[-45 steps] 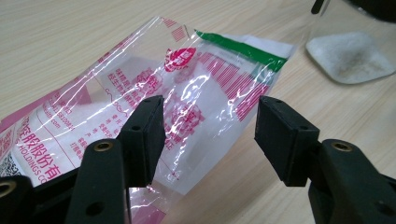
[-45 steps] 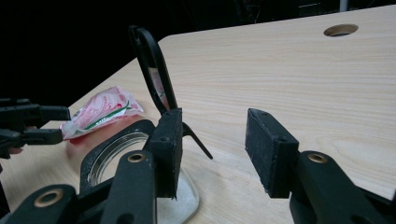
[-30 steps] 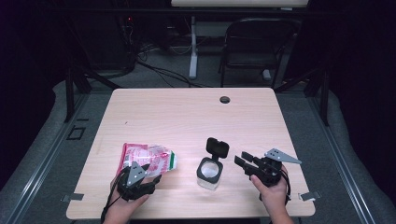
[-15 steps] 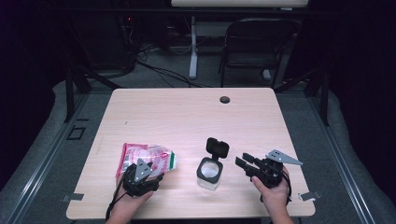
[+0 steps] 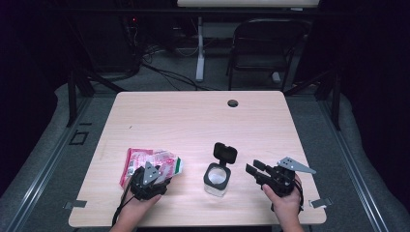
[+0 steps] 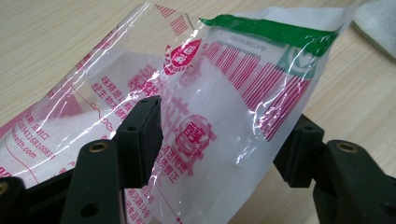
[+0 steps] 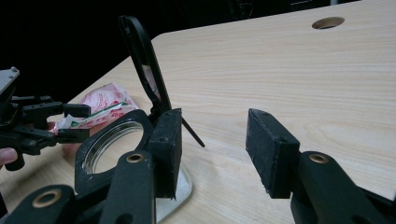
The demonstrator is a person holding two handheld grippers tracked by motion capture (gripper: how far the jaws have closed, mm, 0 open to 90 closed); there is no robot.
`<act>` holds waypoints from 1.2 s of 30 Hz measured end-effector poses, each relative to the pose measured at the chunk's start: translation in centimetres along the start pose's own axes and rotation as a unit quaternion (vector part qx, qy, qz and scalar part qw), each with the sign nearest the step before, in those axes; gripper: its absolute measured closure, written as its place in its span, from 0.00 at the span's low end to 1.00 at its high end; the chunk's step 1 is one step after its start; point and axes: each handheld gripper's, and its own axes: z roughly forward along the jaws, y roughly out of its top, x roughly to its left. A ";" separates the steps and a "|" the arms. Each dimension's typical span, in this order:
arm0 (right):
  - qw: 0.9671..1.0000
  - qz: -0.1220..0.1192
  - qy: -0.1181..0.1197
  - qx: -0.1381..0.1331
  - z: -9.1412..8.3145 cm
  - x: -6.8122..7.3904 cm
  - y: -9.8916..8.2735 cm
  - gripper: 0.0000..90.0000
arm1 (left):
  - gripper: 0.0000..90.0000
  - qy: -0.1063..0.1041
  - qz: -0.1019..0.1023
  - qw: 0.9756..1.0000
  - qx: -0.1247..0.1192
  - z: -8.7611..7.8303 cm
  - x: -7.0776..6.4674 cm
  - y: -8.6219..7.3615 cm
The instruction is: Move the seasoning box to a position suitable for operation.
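Left hand-held gripper (image 6: 219, 144): jaws spread, either side of a pink-and-green plastic bag (image 6: 224, 93) of white powder lying at the worktop's (image 5: 193, 121) near left; pads not pressing it. Right hand-held gripper (image 7: 212, 149): jaws spread, empty, just beside a clear jar (image 5: 216, 178) with its black flip lid (image 5: 225, 152) raised.

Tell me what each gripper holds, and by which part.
The left gripper has the plastic bag between open jaws, not pinched. The right gripper holds nothing, open beside the container.
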 end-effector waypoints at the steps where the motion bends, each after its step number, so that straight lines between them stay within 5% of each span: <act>1: 1.000 0.001 0.000 -0.001 0.0 0.0 0.0 0.62 | 0.46 0.001 -0.001 1.000 0.001 0.1 0.0 0.0; 14: 1.000 0.004 -0.008 -0.002 -0.6 -0.1 -0.3 0.62 | 0.60 0.018 0.002 1.000 0.007 0.5 0.2 0.2; 36: 1.000 0.005 -0.009 0.002 -0.4 -0.2 -0.4 0.62 | 0.83 0.013 -0.059 0.998 0.007 0.5 2.1 -0.3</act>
